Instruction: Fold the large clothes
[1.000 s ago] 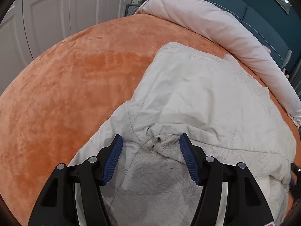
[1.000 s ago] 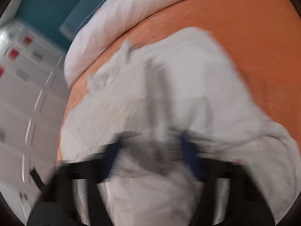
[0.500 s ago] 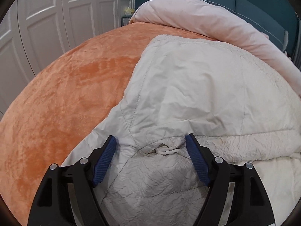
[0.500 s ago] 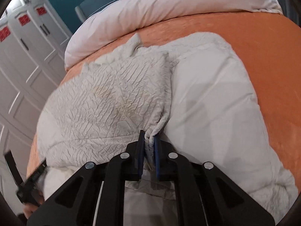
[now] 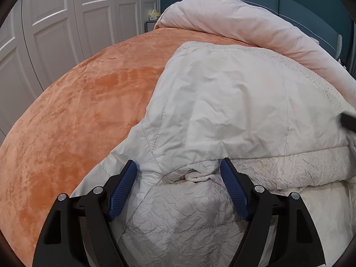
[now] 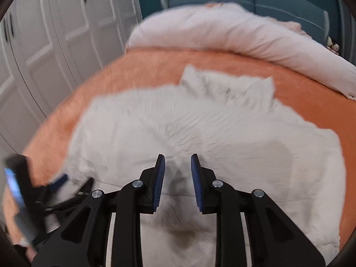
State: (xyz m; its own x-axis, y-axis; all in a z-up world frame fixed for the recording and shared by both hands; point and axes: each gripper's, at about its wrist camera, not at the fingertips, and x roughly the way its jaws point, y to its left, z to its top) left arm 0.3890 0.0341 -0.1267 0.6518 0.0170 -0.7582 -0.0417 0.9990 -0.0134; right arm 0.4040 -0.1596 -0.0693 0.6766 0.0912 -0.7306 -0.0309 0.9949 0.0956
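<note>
A large off-white quilted garment lies folded over on the orange bed cover. My left gripper stands open just above the garment's near folded edge, a bunched bit of cloth lying between its blue pads without touching them. In the blurred right wrist view the same garment spreads across the bed. The right gripper hovers over it with its jaws opening; no cloth is pinched between its pads. The left gripper shows at the lower left of that view.
A rolled pale pink duvet lies along the head of the bed before a teal headboard. White wardrobe doors line the left side. A small nightstand with a yellow item sits in the corner.
My right gripper let go of the garment fold it was pinching and swung sideways across the bed, rolling as it went. The left gripper widened slightly and has since stayed still.
</note>
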